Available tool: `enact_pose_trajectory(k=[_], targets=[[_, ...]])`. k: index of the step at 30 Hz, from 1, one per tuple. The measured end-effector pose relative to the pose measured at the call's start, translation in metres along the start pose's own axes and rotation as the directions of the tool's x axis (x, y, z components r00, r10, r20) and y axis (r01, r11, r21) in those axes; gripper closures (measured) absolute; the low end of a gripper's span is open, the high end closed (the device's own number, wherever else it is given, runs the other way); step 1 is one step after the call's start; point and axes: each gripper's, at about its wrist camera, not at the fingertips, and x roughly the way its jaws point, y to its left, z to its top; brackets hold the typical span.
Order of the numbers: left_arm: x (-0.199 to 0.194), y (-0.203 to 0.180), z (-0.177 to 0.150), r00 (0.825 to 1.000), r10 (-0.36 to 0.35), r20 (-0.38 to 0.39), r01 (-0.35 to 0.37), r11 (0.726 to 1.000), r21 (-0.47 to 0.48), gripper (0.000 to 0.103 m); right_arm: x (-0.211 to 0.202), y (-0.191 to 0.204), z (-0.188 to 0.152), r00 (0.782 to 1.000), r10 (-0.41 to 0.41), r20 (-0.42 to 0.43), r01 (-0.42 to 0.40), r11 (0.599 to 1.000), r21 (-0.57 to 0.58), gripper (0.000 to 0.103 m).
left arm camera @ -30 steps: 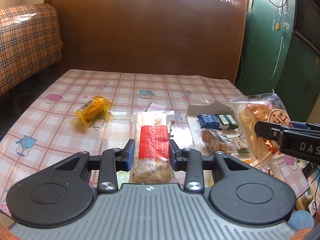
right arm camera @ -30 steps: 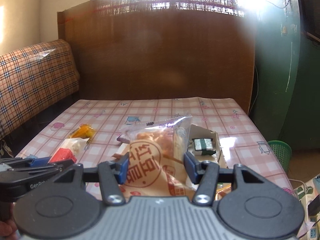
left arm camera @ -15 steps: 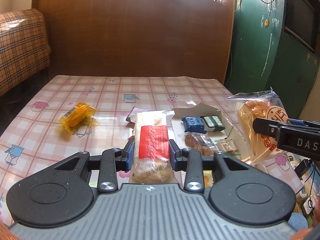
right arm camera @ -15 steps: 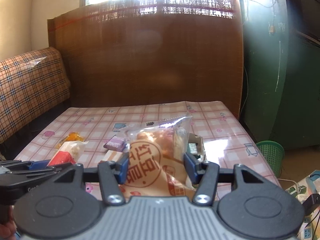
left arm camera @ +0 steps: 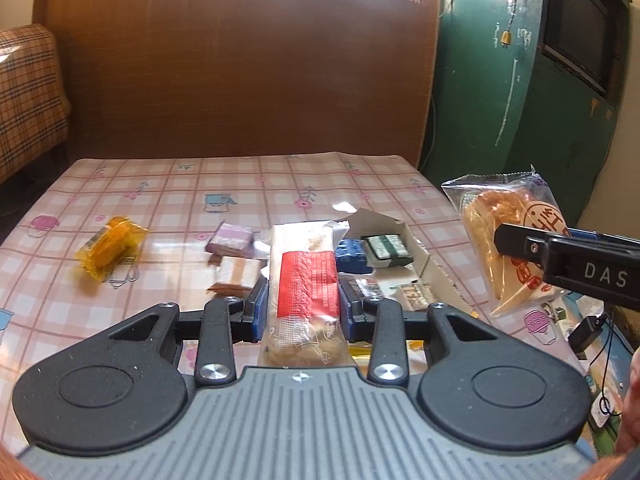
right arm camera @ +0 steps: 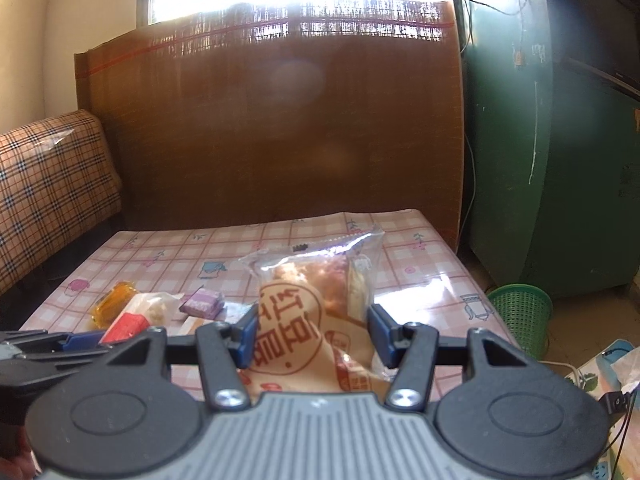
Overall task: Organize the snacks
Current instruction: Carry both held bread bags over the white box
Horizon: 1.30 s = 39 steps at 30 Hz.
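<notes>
My left gripper (left arm camera: pixel 303 310) is shut on a clear snack packet with a red label (left arm camera: pixel 306 284), held above the table. My right gripper (right arm camera: pixel 313 332) is shut on a bread bag printed with a red round stamp (right arm camera: pixel 316 300); the same bread bag (left arm camera: pixel 508 236) shows at the right of the left wrist view. An open white box (left arm camera: pixel 416 256) on the table holds a blue packet (left arm camera: pixel 352 254), a green packet (left arm camera: pixel 386 246) and other small snacks. A yellow packet (left arm camera: pixel 112 246), a purple packet (left arm camera: pixel 231 237) and a brown-edged wafer packet (left arm camera: pixel 236 274) lie loose on the checked tablecloth.
The table (left arm camera: pixel 168 192) is backed by a tall brown board (left arm camera: pixel 240 72). A plaid sofa (right arm camera: pixel 52 184) stands to the left, a green cabinet (right arm camera: pixel 560 160) to the right. A green wastebasket (right arm camera: pixel 520 312) sits on the floor by the table's right edge.
Both grippers have drawn back and risen slightly with their packets still held, so the table and box look farther off. The purple and wafer packets have come into the left wrist view.
</notes>
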Motion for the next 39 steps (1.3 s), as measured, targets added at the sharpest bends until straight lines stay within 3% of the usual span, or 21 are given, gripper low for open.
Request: enact_pose_trajectory(k=[22, 39], targets=[[0.058, -0.028, 0.01, 0.994, -0.087, -0.071, 0.086, 0.996, -0.023, 0.062, 0.042, -0.031, 0.011, 0.999, 0.0, -0.046, 0.002, 1.0, 0.029, 0.048], [0.088, -0.034, 0.024, 0.993, -0.075, -0.092, 0.074, 0.997, -0.013, 0.061, 0.095, -0.039, 0.019, 0.995, 0.014, -0.101, -0.009, 0.998, 0.054, 0.048]])
